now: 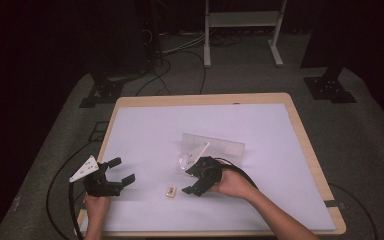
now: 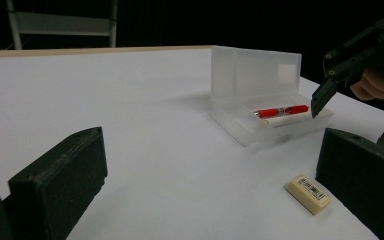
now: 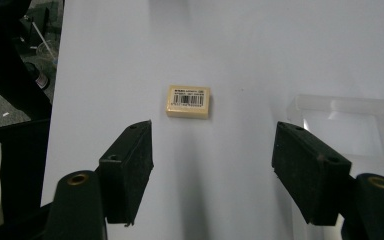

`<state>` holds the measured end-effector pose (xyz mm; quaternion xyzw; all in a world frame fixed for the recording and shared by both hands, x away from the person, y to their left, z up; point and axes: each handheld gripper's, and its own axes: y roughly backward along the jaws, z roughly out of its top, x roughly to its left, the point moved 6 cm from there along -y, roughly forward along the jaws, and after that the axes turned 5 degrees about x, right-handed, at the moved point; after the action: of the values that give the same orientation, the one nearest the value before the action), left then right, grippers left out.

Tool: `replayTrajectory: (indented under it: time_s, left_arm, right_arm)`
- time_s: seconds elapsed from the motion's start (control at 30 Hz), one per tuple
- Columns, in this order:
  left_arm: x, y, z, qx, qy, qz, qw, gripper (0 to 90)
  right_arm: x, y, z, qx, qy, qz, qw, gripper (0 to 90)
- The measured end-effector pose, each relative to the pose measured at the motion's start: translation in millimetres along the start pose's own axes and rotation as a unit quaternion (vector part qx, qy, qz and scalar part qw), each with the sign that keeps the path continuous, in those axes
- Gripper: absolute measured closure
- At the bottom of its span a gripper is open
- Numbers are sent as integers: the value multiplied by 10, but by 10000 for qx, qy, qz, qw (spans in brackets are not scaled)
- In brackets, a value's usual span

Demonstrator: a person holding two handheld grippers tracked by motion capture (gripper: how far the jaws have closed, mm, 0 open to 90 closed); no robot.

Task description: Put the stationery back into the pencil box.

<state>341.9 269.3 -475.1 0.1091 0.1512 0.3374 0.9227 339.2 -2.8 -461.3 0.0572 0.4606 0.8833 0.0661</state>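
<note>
A small cream eraser [image 1: 170,190] with a barcode label lies flat on the white mat. It is near the front, between the two grippers. My right gripper [image 1: 190,180] is open just to its right, jaws wide apart, and the eraser [image 3: 188,101] lies a short way ahead of the gap. My left gripper [image 1: 122,170] is open at the front left with nothing between its jaws. A clear plastic pencil case [image 2: 260,95] stands open mid-table, lid up, with a red pen [image 2: 282,111] inside. In the left gripper view the eraser [image 2: 308,193] lies by the right jaw.
The white mat [image 1: 150,130] covers a wooden-edged table [image 1: 307,145]. Cables trail from both grippers over the front edge. A white frame [image 1: 242,20] and dark stands are on the floor beyond the table. A corner of the clear case [image 3: 345,125] is near the right jaw.
</note>
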Motion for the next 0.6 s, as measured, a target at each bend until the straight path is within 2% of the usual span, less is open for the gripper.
replayTrajectory:
  time_s: [0.6]
  left_arm:
    - [1, 0, 2, -8, 15, -7, 10000, 0]
  right_arm:
    - [83, -237, 119, 52, 75, 153, 9998, 322]
